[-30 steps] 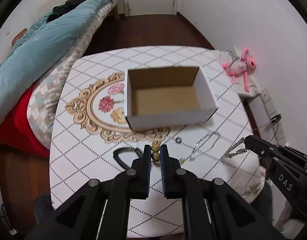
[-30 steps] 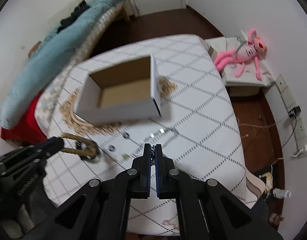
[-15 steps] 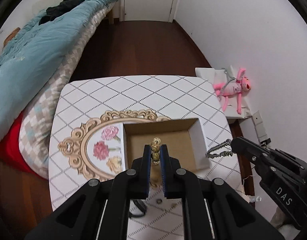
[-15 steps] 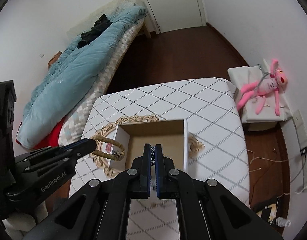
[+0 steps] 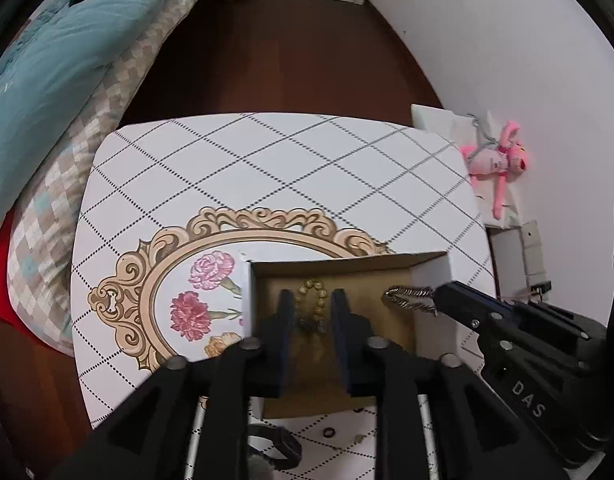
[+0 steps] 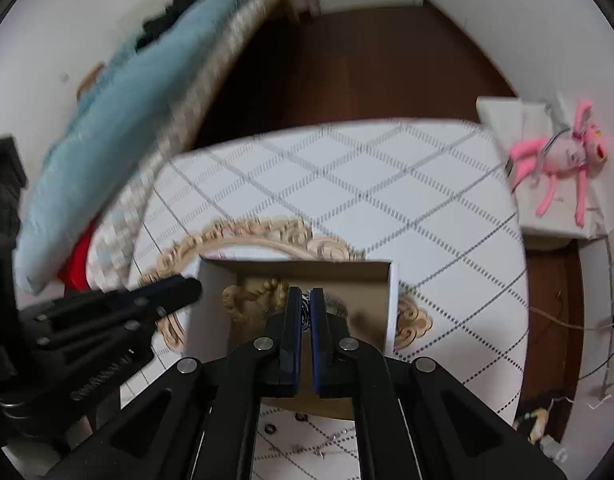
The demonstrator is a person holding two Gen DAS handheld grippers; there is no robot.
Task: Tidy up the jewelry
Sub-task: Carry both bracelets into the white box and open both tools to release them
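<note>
The only clear lettering is "DAS", in pale capitals on the black body of the right hand-held gripper (image 5: 411, 300), seen from the left wrist view at the lower right; the letters run slantwise along the casing. In the right wrist view, the black body of the left hand-held gripper (image 6: 187, 290) carries a line of pale print along its lower side, but it is upside down and blurred, so it cannot be read. The pink plush toy (image 5: 497, 162) bears a small dark mark on its belly, too small to make out.
</note>
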